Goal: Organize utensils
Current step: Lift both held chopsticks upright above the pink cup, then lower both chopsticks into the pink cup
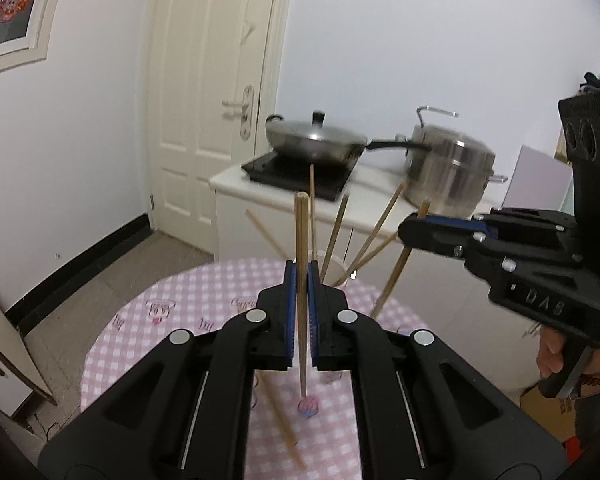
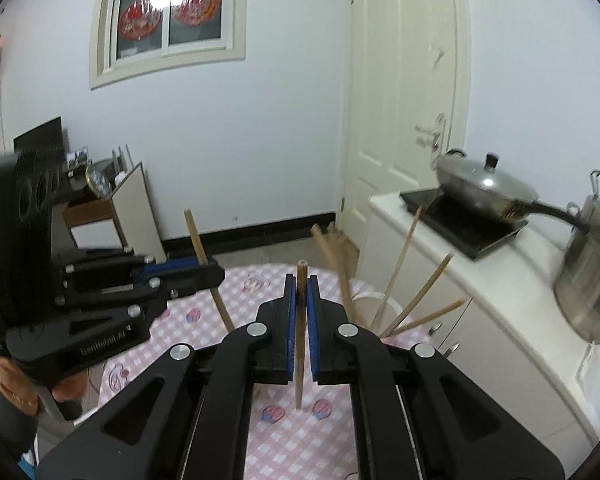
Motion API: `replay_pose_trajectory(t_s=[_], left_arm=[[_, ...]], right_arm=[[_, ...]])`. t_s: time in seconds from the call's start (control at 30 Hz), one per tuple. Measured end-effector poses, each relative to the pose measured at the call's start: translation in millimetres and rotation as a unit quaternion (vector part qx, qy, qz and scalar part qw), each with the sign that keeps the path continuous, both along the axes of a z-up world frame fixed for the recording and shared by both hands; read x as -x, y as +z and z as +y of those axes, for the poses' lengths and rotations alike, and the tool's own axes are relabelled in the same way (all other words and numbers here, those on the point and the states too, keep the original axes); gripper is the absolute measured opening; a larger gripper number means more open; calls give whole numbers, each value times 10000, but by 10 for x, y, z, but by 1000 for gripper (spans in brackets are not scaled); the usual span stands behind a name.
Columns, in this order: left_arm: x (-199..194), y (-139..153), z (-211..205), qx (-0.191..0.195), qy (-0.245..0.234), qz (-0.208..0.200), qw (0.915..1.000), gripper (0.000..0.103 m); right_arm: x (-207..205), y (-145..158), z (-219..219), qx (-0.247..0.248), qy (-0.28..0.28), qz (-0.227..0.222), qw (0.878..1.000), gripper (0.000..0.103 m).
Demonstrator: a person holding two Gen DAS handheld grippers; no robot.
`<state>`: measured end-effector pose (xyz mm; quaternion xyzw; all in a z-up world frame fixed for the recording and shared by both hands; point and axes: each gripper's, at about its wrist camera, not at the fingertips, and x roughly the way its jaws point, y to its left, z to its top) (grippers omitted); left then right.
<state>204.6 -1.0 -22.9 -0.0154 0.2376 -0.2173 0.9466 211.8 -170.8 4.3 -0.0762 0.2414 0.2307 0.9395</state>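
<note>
Both grippers [image 1: 302, 280] [image 2: 301, 292] were black with blue pads, silver screws; one wrist wore a bead bracelet [image 1: 598, 379].

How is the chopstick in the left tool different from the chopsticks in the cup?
The chopstick in the left tool stands nearly upright; the chopsticks in the cup lean out in different directions. The left tool pinches the one chopstick alone above the table; the others sit together in the white cup. All look like plain wooden sticks.

2 claws [image 1: 302, 280], about 8 chopsticks [image 1: 301, 300], 1 cup [image 1: 338, 270].
</note>
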Motion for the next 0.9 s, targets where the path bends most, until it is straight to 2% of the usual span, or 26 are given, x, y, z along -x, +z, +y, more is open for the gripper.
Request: replay_pose_trajectory(t_s=[0.13,0.27,0.5,0.7,0.9], left_arm=[[-78,136,-123,237,49,-145,9996,5],[-178,255,-271,242,301,-457,9982,5],[-428,377,-397,507,510,-675,9951,5],[-555,445,-386,640,627,-844,9924,5],[-634,411,-420,702,677,-1018,9900,5]], right_arm=[[-82,217,-86,-40,-58,-196,9998,4],[-209,407,-124,-63,-144,-347,9993,4],[-439,586,-208,-75,-255,-553,9981,4],[-649,661,-301,-201,-349,-669,9969,4],[-847,570,-347,-141,-404,-629,9971,4]])
